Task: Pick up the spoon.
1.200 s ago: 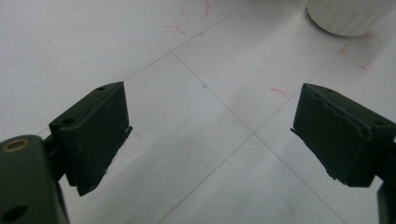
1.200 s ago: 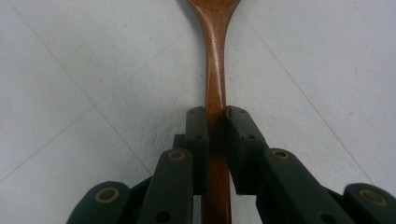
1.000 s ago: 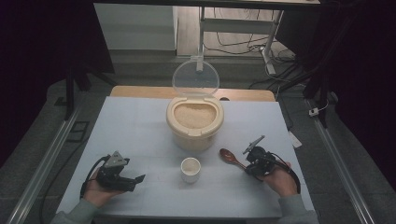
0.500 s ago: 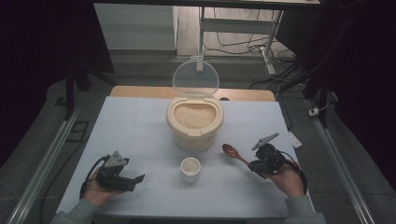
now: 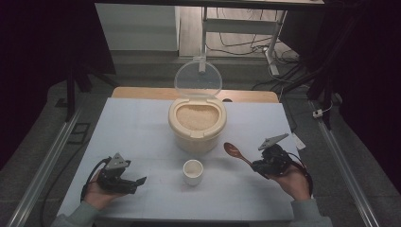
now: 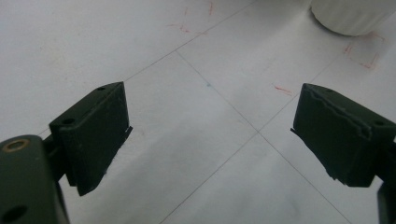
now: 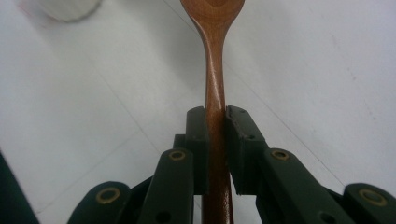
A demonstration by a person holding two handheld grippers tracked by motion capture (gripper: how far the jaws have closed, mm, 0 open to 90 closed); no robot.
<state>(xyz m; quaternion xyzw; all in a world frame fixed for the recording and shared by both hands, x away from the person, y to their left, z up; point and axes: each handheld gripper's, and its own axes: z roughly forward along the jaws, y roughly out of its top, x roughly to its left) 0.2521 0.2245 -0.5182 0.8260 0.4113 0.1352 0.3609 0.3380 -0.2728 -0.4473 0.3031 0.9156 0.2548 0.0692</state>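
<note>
My right gripper (image 7: 215,121) pinches the wooden spoon (image 7: 214,70) by its handle, just off the table; no rice scooped from the bin (image 5: 197,118) yet, cup (image 5: 193,171) waiting, left gripper (image 6: 210,135) spread, idle.

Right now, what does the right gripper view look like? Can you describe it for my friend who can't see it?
The right gripper has its two black jaws shut on the handle of a brown wooden spoon, whose bowl points away toward the top of the picture. Behind it lies the white table, with part of a small white cup in the top left corner.
</note>
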